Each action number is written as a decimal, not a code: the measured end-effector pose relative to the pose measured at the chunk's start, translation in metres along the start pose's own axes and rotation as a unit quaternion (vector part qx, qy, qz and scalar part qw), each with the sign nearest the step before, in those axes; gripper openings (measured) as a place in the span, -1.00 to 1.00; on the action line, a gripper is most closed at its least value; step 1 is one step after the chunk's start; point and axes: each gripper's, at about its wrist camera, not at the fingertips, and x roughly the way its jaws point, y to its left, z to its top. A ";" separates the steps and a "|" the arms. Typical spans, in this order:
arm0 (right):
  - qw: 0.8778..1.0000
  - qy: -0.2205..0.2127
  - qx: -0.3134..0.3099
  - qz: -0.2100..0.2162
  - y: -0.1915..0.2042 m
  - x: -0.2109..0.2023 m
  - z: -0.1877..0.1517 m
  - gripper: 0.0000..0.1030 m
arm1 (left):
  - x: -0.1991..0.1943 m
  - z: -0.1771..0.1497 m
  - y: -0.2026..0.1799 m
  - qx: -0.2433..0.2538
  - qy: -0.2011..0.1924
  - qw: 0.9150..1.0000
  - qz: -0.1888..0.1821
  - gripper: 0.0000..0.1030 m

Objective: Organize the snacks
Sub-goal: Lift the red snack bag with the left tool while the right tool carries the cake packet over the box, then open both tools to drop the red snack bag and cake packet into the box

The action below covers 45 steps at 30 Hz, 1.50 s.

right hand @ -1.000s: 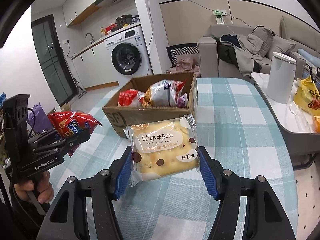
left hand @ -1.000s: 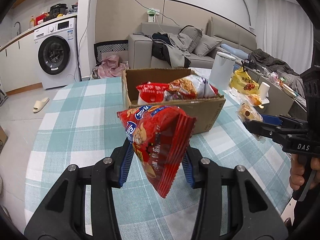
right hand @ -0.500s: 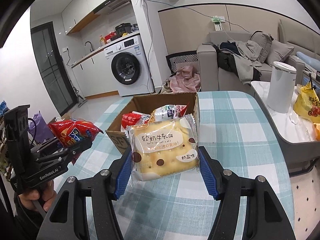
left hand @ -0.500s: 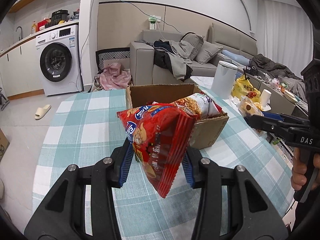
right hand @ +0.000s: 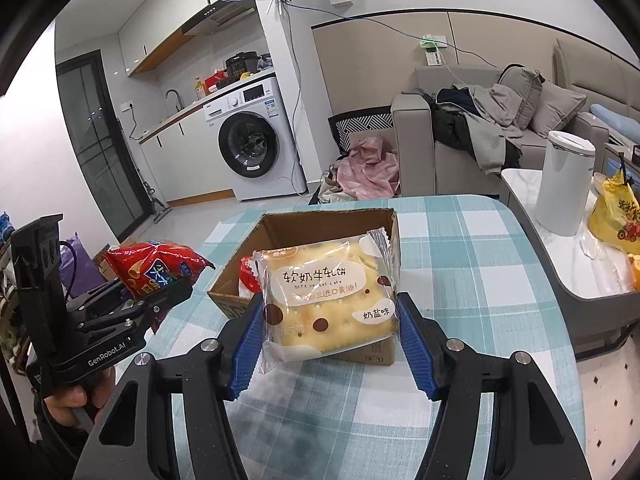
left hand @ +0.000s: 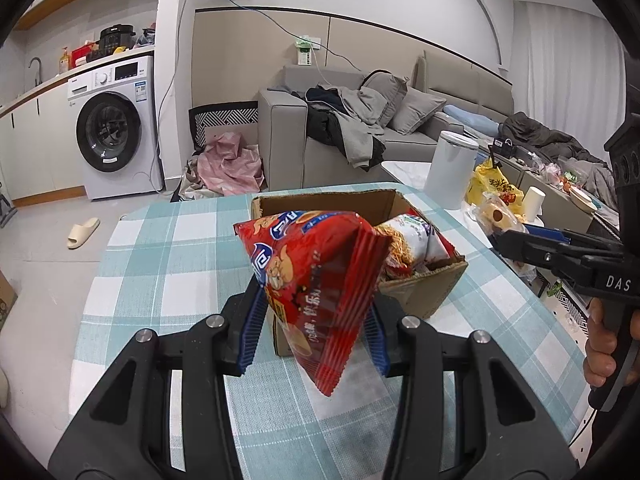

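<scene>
Red chip bag (left hand: 316, 284) clenched in my left claw (left hand: 314, 320), cake packet (right hand: 326, 304) gripped in my right claw (right hand: 330, 336); cardboard box (right hand: 390, 236) waits at twelve o'clock, so I carry both high over its rim.

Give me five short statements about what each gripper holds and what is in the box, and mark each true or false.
1. The left gripper is clamped on a red snack bag. True.
2. The right gripper is empty. False: it holds a clear-wrapped cake packet.
3. The cardboard box is closed. False: its top is open.
4. Snack packets already lie in the box. True.
5. The red bag rests on the checked tablecloth. False: it hangs between the fingers, off the cloth.
</scene>
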 end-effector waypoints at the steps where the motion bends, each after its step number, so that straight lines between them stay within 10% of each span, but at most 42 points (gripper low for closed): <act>1: 1.000 0.001 -0.001 0.001 0.001 0.002 0.002 0.24 | 0.003 0.003 0.003 -0.002 -0.001 1.000 -0.001 -0.21; 45: 0.998 0.050 0.023 -0.002 -0.004 0.113 0.058 0.25 | 0.147 0.047 0.020 0.006 0.052 0.998 0.023 -0.20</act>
